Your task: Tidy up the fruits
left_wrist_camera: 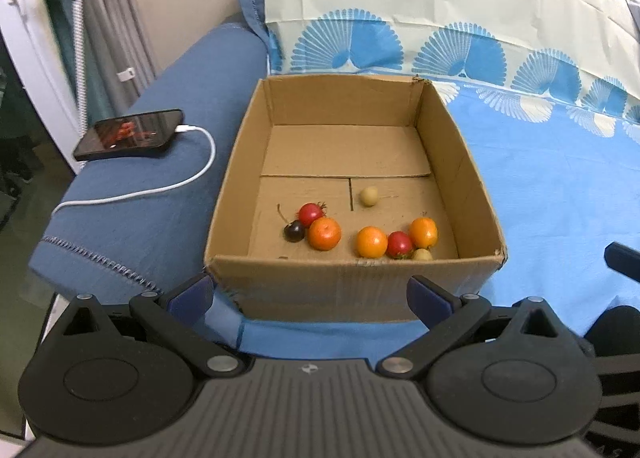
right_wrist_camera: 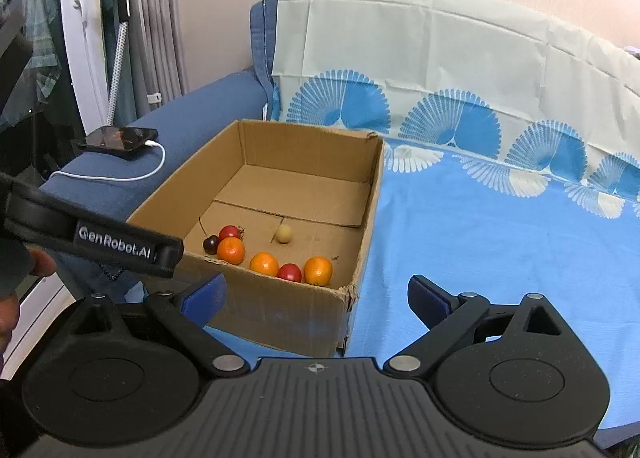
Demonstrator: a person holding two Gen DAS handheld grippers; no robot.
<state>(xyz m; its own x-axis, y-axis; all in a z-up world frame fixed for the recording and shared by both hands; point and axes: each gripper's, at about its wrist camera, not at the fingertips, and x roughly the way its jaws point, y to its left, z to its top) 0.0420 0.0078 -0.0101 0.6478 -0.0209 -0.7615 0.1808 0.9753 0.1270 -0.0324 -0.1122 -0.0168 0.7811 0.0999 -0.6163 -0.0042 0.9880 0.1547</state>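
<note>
An open cardboard box [left_wrist_camera: 460, 145] [right_wrist_camera: 280, 310] sits on a blue sheet. Near its front wall lie three oranges [left_wrist_camera: 324, 234] [right_wrist_camera: 264, 264], two red fruits [left_wrist_camera: 311, 213] [right_wrist_camera: 289, 272], a dark cherry [left_wrist_camera: 294, 232] [right_wrist_camera: 211, 244] and two pale yellow-green fruits [left_wrist_camera: 368, 196] [right_wrist_camera: 284, 234]. My left gripper [left_wrist_camera: 310, 290] hangs open just in front of the box, nothing between its fingers. My right gripper [right_wrist_camera: 316, 294] stands wide open at the box's near right corner, empty. The left gripper's black body [right_wrist_camera: 120, 246] crosses the left of the right wrist view.
A phone [left_wrist_camera: 130, 133] [right_wrist_camera: 118, 139] on a white charging cable [left_wrist_camera: 200, 169] lies on the blue sofa arm left of the box. A patterned cloth [left_wrist_camera: 440, 37] covers the backrest. The blue sheet [right_wrist_camera: 500, 238] spreads to the right of the box.
</note>
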